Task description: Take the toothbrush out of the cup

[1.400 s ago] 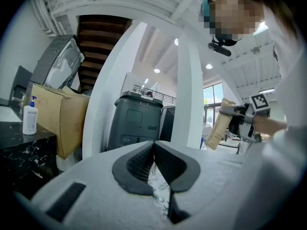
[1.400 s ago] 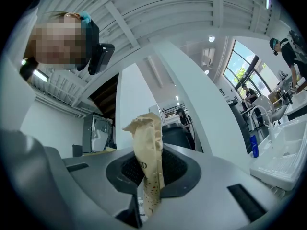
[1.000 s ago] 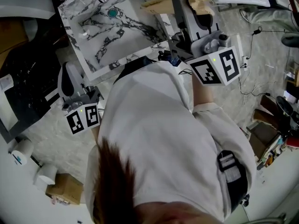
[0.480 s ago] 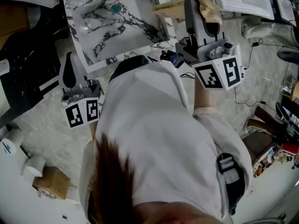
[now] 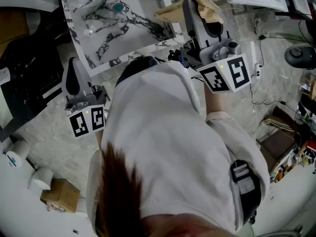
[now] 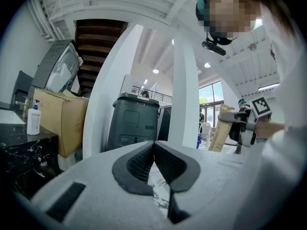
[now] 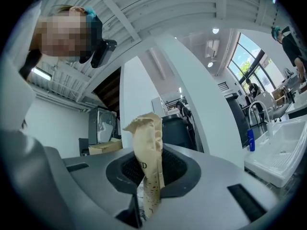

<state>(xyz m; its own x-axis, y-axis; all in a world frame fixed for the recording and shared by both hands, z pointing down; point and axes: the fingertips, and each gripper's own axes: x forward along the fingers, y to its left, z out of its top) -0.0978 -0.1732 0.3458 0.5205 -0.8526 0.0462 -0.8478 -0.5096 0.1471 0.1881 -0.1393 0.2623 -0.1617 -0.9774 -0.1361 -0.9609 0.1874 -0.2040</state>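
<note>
**Paper clamped in the right jaws, left jaws shut on nothing**

We read the head view as a dial with the person's white top (image 5: 163,142) at its centre. Out at eight o'clock, two white rolls (image 5: 15,153) lie on the pale surface (image 5: 49,132). A small cardboard box (image 5: 61,195) sits just beside the lower roll.

Round to nine o'clock and there's the left gripper (image 6: 153,146), pointing up the picture with its left cube (image 5: 88,122) facing the camera. Its own view gives us the two dark pads meeting at the tips. The jaws are fully together with nothing between them. Beyond them in that view stand a brown carton (image 6: 60,119) at nine o'clock, a dark bin (image 6: 134,123) at twelve and a white column (image 6: 184,95) at one.

Back on the head view, at eleven o'clock, a marble-patterned slab (image 5: 123,28) lies askew. A small teal thing (image 5: 117,7) rests on its upper part, too small to name.

On to one o'clock for the right gripper (image 7: 148,169), with its right cube (image 5: 224,73) turned up. The jaws stand narrow, pressed on a crumpled beige paper piece (image 7: 148,138). It stands upright between the pads and rises above them, with some print and red specks on it. I cannot tell whether that paper is the cup, and no view shows the toothbrush clearly enough to place it.

At three o'clock, thin cables (image 5: 261,93) trail over the pale surface.
</note>
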